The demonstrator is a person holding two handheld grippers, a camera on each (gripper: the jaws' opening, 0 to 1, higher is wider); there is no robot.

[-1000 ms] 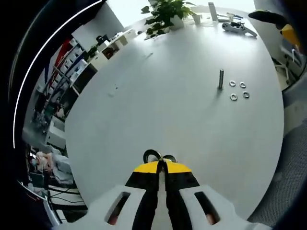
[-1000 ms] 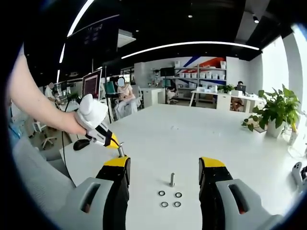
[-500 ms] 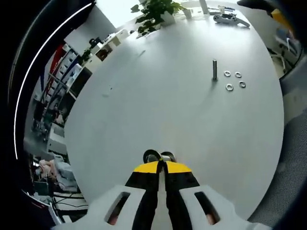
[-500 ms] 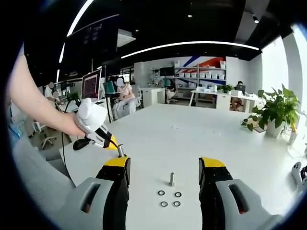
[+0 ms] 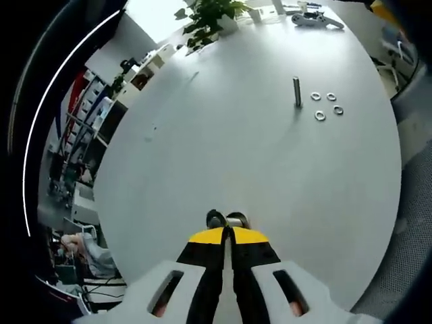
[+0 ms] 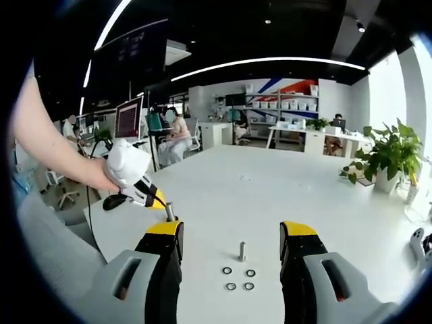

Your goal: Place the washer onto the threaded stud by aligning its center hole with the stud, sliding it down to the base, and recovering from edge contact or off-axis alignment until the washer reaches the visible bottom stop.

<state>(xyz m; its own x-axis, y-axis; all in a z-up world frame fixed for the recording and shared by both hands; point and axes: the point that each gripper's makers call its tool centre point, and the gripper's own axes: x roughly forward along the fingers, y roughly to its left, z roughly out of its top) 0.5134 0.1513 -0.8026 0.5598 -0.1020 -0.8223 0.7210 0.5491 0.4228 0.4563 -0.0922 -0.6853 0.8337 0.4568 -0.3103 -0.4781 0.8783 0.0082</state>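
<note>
Washer [image 5: 226, 219] sits pinched in our left hand-held gripper [image 5: 227, 233], far from the stud [image 5: 296, 92]; tipped, it may catch the stud's top. Our right hand-held gripper [image 6: 231, 237] hangs open over the stud.

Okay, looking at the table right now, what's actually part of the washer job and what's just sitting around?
Part of the job:
- threaded stud, upright
- four loose washers beside it
- washer pinched in the left gripper
- right gripper, open

Just lying about:
- potted plant
- black-and-white handheld device at the table's far end
</note>
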